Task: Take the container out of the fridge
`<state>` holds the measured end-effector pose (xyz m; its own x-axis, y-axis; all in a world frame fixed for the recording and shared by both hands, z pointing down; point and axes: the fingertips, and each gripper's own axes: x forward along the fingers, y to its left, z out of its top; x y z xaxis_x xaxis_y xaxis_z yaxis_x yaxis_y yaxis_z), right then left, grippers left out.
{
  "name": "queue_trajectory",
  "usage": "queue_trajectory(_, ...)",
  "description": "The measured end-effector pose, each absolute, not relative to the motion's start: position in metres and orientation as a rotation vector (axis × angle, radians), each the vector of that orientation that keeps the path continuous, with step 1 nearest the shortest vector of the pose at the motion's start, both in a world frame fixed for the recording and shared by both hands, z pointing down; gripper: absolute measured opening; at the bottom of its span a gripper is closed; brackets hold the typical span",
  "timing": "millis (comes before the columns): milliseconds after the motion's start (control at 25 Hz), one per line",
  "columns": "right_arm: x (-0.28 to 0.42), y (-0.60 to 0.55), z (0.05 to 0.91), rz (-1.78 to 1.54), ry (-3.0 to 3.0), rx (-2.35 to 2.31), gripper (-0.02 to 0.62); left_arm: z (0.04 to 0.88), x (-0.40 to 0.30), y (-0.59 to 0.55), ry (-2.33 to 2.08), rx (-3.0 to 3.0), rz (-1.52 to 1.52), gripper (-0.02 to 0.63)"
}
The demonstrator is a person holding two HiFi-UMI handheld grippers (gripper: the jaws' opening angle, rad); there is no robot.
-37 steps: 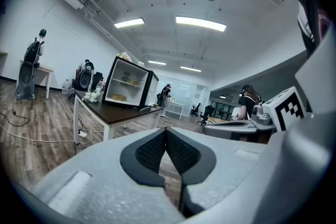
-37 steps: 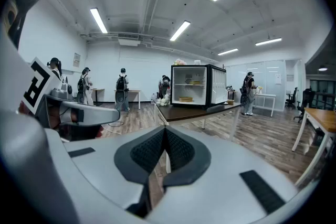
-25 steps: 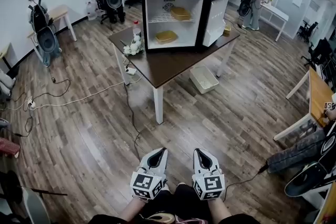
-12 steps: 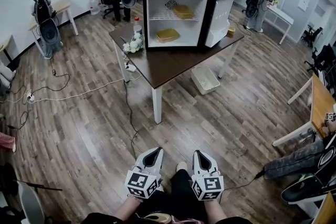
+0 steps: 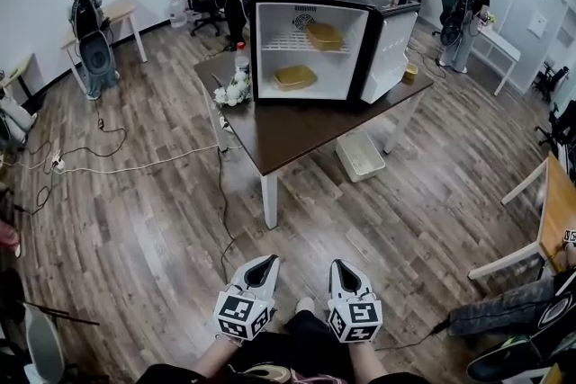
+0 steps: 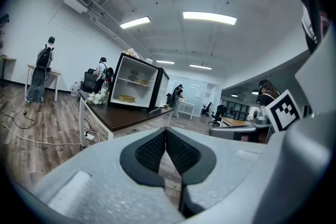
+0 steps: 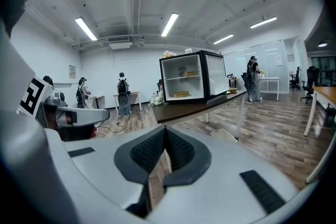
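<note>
A small black fridge (image 5: 310, 45) stands on a dark brown table (image 5: 297, 126), its door (image 5: 387, 45) swung open to the right. Inside, one tan container (image 5: 294, 77) lies on the lower level and another (image 5: 324, 35) on the wire shelf above. The same fridge (image 6: 135, 87) (image 7: 189, 83) shows small in both gripper views. My left gripper (image 5: 268, 261) and right gripper (image 5: 342, 264) are shut and empty, side by side over the wood floor, well short of the table.
A white flower bunch (image 5: 234, 90) and a bottle (image 5: 241, 63) stand left of the fridge. A white bin (image 5: 360, 156) sits under the table and cables (image 5: 135, 166) trail over the floor. Several people (image 5: 90, 36) with backpacks stand about; a wooden table (image 5: 553, 211) is at right.
Both grippers, still shut, have been carried forward; the table and fridge now sit nearer and larger in the head view, shifted to the right.
</note>
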<state>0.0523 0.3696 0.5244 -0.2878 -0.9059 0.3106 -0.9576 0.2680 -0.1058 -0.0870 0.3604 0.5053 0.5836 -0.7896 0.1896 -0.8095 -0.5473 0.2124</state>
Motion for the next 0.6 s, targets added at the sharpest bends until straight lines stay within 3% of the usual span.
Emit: queue_trajectory(600, 0.118, 0.281, 0.517, 0.373, -2.413, 1.65, 0.007, 0.501, -0.006, 0.283, -1.335, 2.535, 0.075, 0.009)
